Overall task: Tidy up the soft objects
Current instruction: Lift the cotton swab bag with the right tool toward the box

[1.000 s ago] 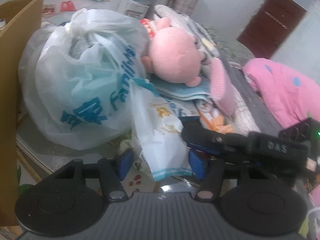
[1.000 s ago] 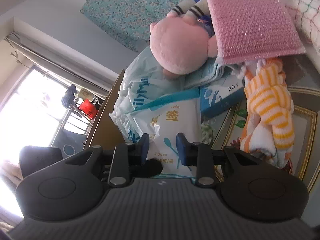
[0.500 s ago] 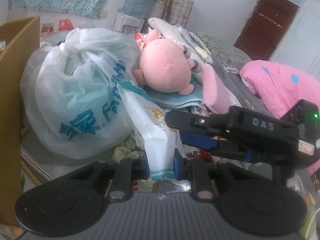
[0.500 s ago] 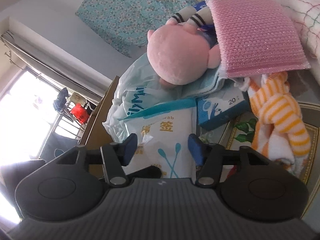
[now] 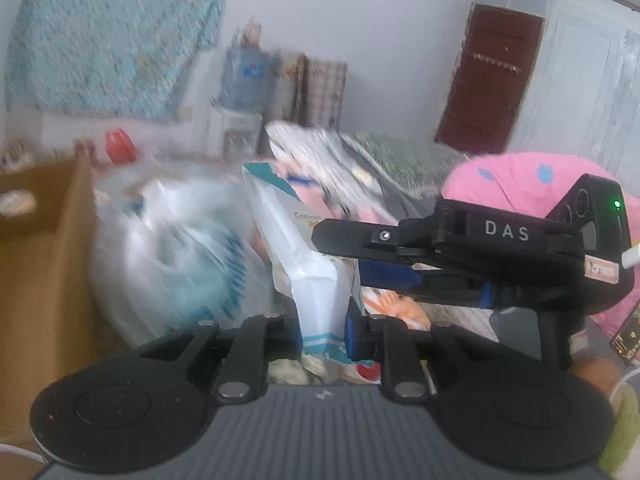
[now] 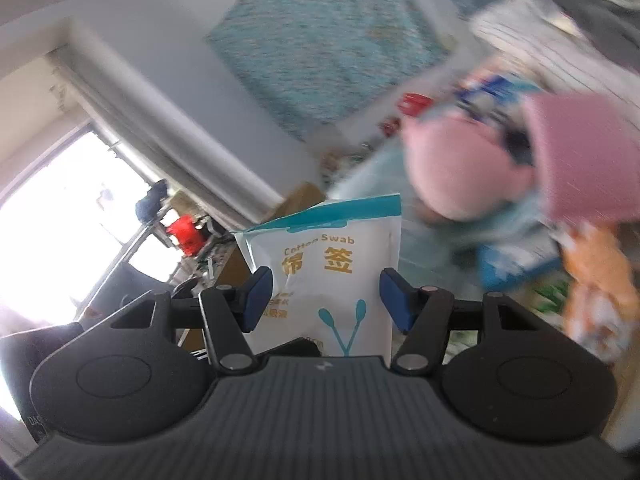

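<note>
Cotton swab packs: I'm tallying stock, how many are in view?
1: the cotton swab pack is pinched at its bottom edge by the left gripper; more may be hidden in the pile.

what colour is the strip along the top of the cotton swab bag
Teal, above a white body with orange lettering on the cotton swab bag; clearest in the right wrist view.

A dark red door (image 5: 490,80) stands shut — a teal patterned cloth (image 5: 112,36) hangs on the wall.
</note>
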The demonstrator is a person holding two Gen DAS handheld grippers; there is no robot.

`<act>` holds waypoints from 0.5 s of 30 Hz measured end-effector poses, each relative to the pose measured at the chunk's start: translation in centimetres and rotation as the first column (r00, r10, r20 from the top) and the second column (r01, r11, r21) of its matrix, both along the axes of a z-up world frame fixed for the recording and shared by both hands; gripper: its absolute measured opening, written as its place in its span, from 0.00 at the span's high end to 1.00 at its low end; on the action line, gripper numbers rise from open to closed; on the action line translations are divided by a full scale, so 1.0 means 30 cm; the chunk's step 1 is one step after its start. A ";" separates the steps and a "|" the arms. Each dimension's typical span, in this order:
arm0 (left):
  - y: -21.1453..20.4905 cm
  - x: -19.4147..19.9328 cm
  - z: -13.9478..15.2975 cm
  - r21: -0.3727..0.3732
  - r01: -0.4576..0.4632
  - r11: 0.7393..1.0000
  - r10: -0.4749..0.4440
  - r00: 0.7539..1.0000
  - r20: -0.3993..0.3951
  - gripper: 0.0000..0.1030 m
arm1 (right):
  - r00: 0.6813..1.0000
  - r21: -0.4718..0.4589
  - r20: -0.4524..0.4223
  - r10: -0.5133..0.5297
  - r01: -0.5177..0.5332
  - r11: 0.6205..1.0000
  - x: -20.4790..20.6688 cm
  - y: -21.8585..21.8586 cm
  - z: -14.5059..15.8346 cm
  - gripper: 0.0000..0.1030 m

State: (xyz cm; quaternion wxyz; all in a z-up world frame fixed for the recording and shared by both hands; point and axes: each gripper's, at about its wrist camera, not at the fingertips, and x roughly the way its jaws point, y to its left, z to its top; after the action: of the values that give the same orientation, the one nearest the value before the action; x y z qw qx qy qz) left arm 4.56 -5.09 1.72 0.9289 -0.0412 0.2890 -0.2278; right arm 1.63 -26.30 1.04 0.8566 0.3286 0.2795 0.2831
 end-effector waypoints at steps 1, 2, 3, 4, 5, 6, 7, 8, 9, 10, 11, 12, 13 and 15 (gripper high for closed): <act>0.021 -0.007 0.024 0.008 -0.018 1.000 0.018 1.000 0.017 0.81 | 1.000 0.000 0.016 0.024 -0.024 1.000 0.016 0.029 0.028 0.42; 0.046 -0.011 0.045 0.015 -0.038 0.999 0.038 0.999 0.030 0.81 | 0.999 0.001 0.024 0.047 -0.047 0.999 0.031 0.052 0.047 0.42; 0.069 -0.010 0.065 0.018 -0.055 0.998 0.054 0.998 0.039 0.81 | 0.997 0.002 0.032 0.074 -0.074 0.997 0.052 0.082 0.070 0.42; 0.101 -0.009 0.085 0.021 -0.078 0.997 0.077 0.996 0.046 0.81 | 0.994 0.000 0.038 0.107 -0.107 0.994 0.081 0.119 0.095 0.42; 0.131 -0.003 0.103 0.024 -0.099 0.995 0.098 0.994 0.050 0.81 | 0.990 -0.003 0.043 0.135 -0.135 0.991 0.108 0.152 0.117 0.42; 0.162 0.003 0.119 0.026 -0.119 0.993 0.118 0.992 0.054 0.81 | 0.986 -0.004 0.041 0.162 -0.162 0.987 0.138 0.187 0.138 0.42; 0.195 0.012 0.135 0.031 -0.143 0.989 0.141 0.988 0.056 0.81 | 0.980 -0.008 0.038 0.197 -0.197 0.980 0.176 0.233 0.161 0.42; 0.229 0.021 0.155 0.035 -0.169 0.985 0.166 0.984 0.059 0.81 | 0.973 -0.015 0.038 0.228 -0.227 0.974 0.210 0.282 0.187 0.42; 0.266 0.032 0.173 0.041 -0.194 0.980 0.191 0.980 0.064 0.81 | 0.966 -0.019 0.036 0.255 -0.255 0.967 0.238 0.326 0.206 0.42; 0.301 0.048 0.191 0.055 -0.217 0.975 0.213 0.975 0.069 0.81 | 0.959 -0.024 0.030 0.282 -0.282 0.959 0.275 0.373 0.230 0.42; 0.328 0.067 0.209 0.065 -0.239 0.969 0.234 0.970 0.069 0.81 | 0.950 -0.031 0.021 0.311 -0.311 0.950 0.315 0.427 0.252 0.42; 0.367 0.095 0.224 0.079 -0.266 0.961 0.262 0.963 0.063 0.81 | 0.941 -0.036 0.011 0.338 -0.338 0.941 0.355 0.483 0.274 0.42; 0.401 0.115 0.237 0.092 -0.284 0.954 0.279 0.958 0.058 0.81 | 0.933 -0.042 -0.003 0.360 -0.360 0.932 0.397 0.539 0.291 0.42; 0.470 0.179 0.258 0.125 -0.324 0.938 0.322 0.946 0.037 0.80 | 0.917 -0.062 -0.035 0.397 -0.398 0.915 0.473 0.658 0.317 0.42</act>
State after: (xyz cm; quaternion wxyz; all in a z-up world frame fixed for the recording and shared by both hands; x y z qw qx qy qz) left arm 9.92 8.99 9.47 0.9567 -0.0260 0.2848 -0.0534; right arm 15.81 -6.55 10.55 0.7889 0.2387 0.3590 0.4379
